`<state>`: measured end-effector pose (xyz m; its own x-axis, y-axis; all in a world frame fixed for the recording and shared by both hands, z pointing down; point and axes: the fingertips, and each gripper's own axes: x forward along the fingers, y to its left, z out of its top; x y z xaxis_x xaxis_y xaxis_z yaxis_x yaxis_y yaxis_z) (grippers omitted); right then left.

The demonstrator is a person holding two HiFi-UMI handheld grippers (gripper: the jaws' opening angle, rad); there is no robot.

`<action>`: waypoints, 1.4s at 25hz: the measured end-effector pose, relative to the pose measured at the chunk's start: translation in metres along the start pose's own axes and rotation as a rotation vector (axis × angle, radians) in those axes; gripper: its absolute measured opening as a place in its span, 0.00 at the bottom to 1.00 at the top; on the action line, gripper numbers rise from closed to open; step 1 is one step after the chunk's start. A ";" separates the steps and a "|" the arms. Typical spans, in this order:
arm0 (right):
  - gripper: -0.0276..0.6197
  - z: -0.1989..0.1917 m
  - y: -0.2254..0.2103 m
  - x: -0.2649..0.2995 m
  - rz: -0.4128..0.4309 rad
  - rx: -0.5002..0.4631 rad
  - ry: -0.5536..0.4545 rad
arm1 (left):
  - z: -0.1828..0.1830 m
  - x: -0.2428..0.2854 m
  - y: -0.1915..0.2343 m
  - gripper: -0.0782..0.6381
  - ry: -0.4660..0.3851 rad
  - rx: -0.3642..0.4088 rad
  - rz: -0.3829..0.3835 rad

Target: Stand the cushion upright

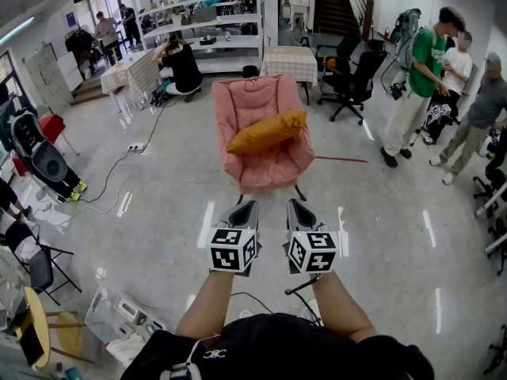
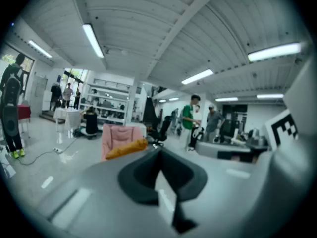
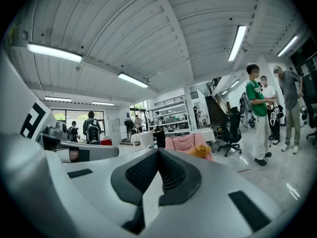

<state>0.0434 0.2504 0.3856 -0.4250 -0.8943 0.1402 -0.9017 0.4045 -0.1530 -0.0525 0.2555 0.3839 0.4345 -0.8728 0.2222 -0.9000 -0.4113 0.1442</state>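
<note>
A pink armchair (image 1: 255,93) stands on the glossy floor (image 1: 372,212) at 12 o'clock from the person. The orange cushion (image 1: 268,131) lies lengthwise across its seat, not upright, with the end toward 2 o'clock raised a little. Only a bare stretch of floor lies between the chair and the two tools. Behind the chair, at 1 o'clock, is a table with a checked cloth (image 1: 289,60), and further toward 2 o'clock two black office chairs (image 1: 354,74). Three standing people (image 1: 444,93) are grouped at 2 to 3 o'clock. A thin red strip (image 1: 342,159) lies on the floor just right of the armchair. At 11 o'clock a crouching person (image 1: 182,66) sits before white shelving (image 1: 202,22). A power strip (image 1: 136,146) and its cable (image 1: 107,182) trail across the floor at 10 o'clock, and a folding chair (image 1: 36,264) stands at 8 o'clock. Both forearms reach forward side by side, well short of the armchair. The left gripper (image 1: 245,207) and the right gripper (image 1: 299,206) are held close together, near level and tipped slightly down, with their marker cubes facing up. Both point at the chair. In each gripper view the jaws meet at the tips with nothing between them, so both tools are closed and empty.
</note>
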 end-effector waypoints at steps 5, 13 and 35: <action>0.03 0.001 0.008 0.003 0.004 0.000 -0.002 | 0.000 -0.003 0.006 0.10 0.008 0.020 0.008; 0.03 0.001 0.007 0.013 0.006 0.017 0.013 | 0.006 0.007 0.010 0.10 0.003 0.030 0.010; 0.03 -0.015 0.043 0.050 -0.061 -0.041 0.049 | -0.008 0.011 0.053 0.10 0.041 0.035 -0.050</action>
<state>-0.0176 0.2261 0.4007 -0.3718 -0.9074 0.1958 -0.9280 0.3579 -0.1031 -0.0950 0.2259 0.4014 0.4791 -0.8399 0.2549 -0.8776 -0.4634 0.1229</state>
